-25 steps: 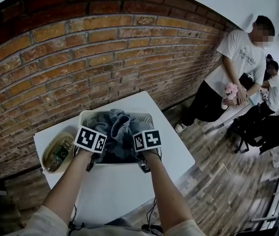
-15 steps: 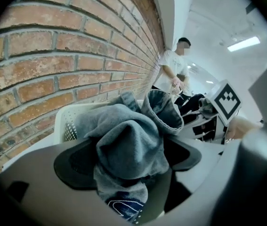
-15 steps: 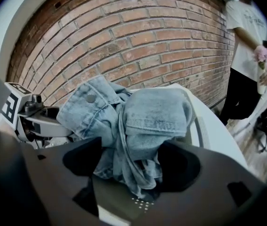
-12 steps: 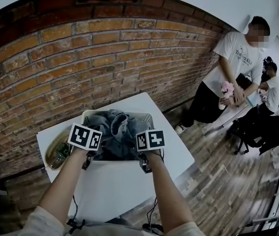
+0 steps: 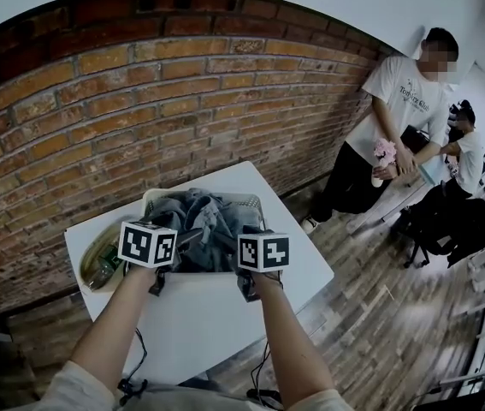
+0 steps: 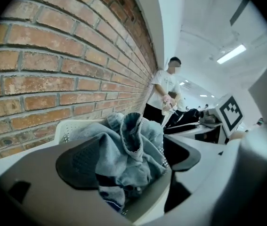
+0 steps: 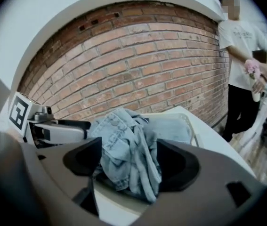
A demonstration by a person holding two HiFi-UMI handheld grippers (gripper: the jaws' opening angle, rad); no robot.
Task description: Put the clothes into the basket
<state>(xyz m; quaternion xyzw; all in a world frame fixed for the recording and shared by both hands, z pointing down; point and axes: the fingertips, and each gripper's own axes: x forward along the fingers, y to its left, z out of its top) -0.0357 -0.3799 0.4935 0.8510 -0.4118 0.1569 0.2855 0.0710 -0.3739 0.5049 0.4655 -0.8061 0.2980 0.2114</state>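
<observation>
Step in hand, as judged: release done, withdrawal due.

**Gripper state**
- Left gripper point(image 6: 132, 158): released, jaws spread wide. No clamping visible, though the clothes point(image 6: 124, 147) fill the sight line between the jaws.
- Right gripper point(image 7: 131, 161): likewise released, jaws apart. A denim fold framed between them, apparently not pinched.

**Location of the clothes**
- Inside the basket point(image 6: 66, 128), directly ahead of both pairs of jaw tips and heaped above the rim.
- Basket just beyond the grippers on the white table point(image 5: 199, 324), near rim close under the jaw tips.

**Appearance**
- Crumpled bundle of faded blue denim and grey-blue knit.
- Ribbed cuff or collar standing up at the top; darker striped piece low at the front, nearest the left gripper.
- One denim fold apparently draped over the near rim, toward the right gripper.

**Next move, as judged**
- Draw both grippers straight back with jaws apart, to avoid snagging loose fabric.
- Check the draped fold. If hanging outside, pinch it and tuck it beyond the rim.
</observation>
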